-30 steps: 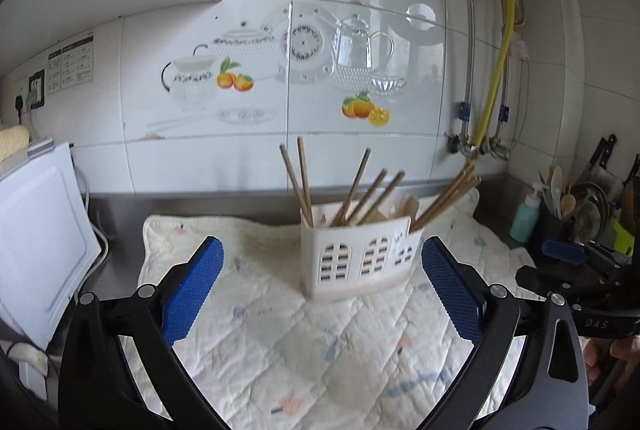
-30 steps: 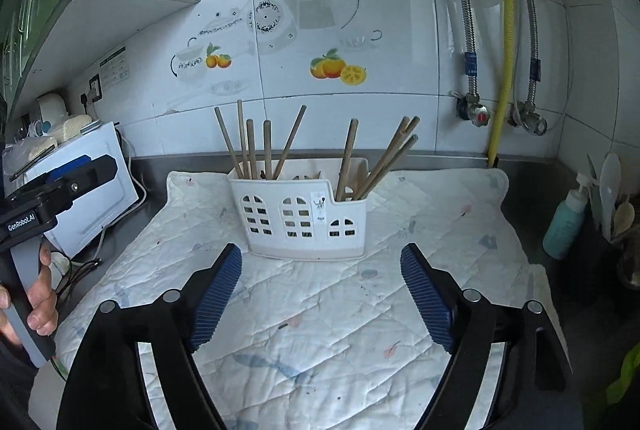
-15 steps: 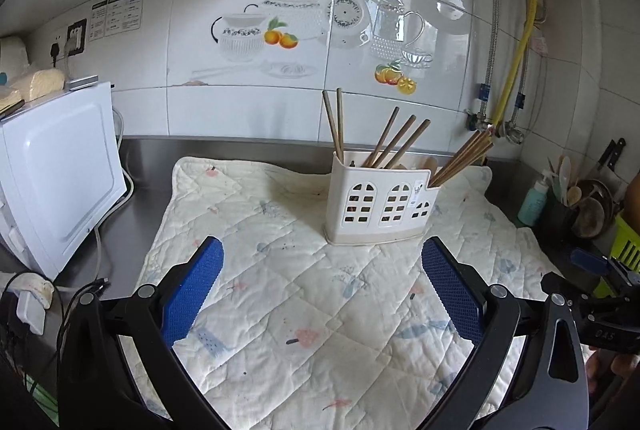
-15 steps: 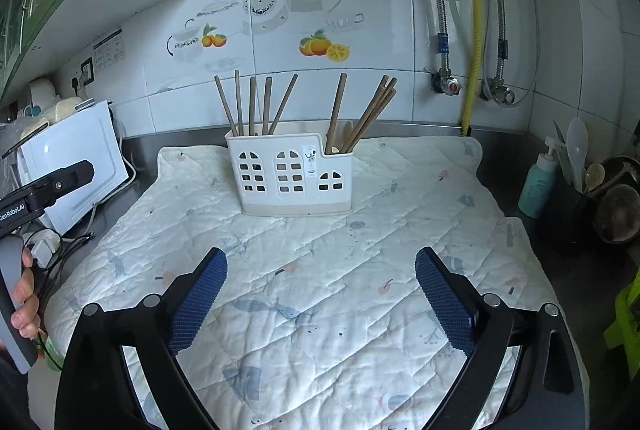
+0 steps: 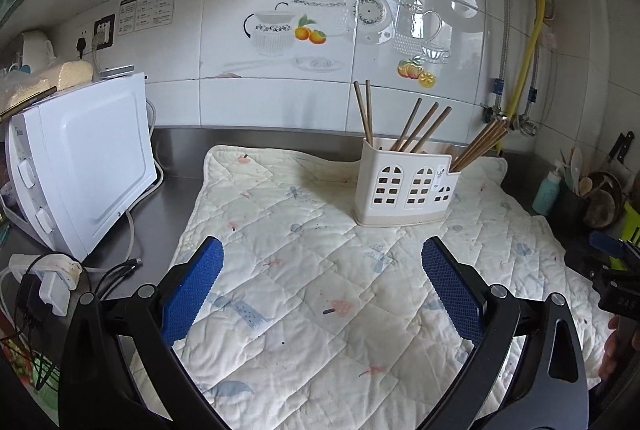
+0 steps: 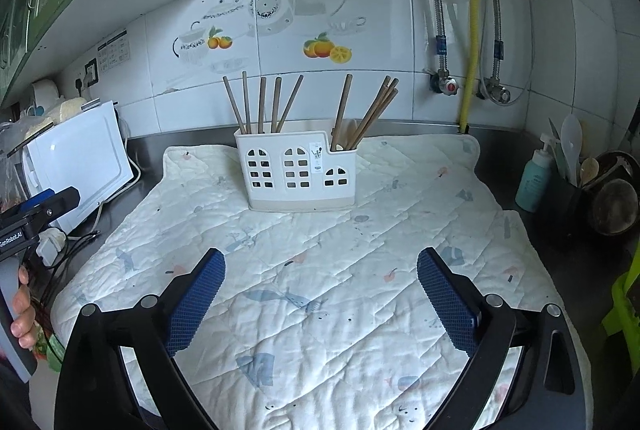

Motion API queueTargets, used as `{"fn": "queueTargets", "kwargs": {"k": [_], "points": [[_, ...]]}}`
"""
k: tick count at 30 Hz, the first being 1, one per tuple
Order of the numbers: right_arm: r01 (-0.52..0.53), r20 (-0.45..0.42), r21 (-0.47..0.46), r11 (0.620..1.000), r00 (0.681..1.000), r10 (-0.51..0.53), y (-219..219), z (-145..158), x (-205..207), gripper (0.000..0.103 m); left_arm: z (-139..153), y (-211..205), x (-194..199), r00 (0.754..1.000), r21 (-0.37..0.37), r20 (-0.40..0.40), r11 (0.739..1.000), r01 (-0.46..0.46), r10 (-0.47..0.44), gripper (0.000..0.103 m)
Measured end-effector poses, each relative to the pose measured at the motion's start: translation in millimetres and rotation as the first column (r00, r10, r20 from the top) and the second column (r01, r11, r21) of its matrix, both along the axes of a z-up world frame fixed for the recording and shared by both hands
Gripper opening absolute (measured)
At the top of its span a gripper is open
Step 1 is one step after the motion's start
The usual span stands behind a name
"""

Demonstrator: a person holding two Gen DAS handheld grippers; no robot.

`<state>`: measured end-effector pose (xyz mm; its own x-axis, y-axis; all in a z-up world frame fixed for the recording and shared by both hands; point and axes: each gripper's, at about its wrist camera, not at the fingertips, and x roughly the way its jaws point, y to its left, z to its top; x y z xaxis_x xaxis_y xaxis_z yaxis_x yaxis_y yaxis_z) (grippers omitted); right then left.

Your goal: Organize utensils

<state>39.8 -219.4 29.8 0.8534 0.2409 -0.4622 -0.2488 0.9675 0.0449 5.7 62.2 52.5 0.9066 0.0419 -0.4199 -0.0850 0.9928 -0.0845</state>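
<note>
A white plastic utensil holder [image 5: 406,186] [image 6: 298,170] stands upright at the back of a quilted mat [image 5: 320,270] [image 6: 320,270]. Several brown chopsticks [image 5: 416,124] [image 6: 260,104] stick up from its left and right compartments. My left gripper [image 5: 322,266] is open and empty, hovering over the mat well in front of and left of the holder. My right gripper [image 6: 318,274] is open and empty, also over the mat, in front of the holder. The mat itself carries no loose utensils.
A white microwave [image 5: 80,158] [image 6: 76,158] stands at the left with cables and a plug [image 5: 56,278] beside it. A teal soap bottle [image 6: 534,178] and a pot of spoons [image 6: 588,170] stand at the right. Pipes [image 6: 474,18] run down the tiled wall.
Both grippers have pulled back and up from the holder, which now looks smaller and farther. The left view has swung left, bringing the microwave into view. Both stay open.
</note>
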Motion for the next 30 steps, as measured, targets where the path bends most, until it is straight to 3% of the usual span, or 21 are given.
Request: {"fn": "queueTargets", "kwargs": {"k": [13,30], "points": [[0.009,-0.017,0.001,1.000,1.000,-0.009,2,-4,1,0.094,-9,-24,-3,0.995,0.000,-0.016,0.995,0.096,-0.096,0.098],[0.014,-0.036,-0.012,1.000,0.999,-0.015,5,-8,6,0.094,-23,-35,6,0.993,0.026,-0.064,0.995,0.099,-0.098,0.098]]}}
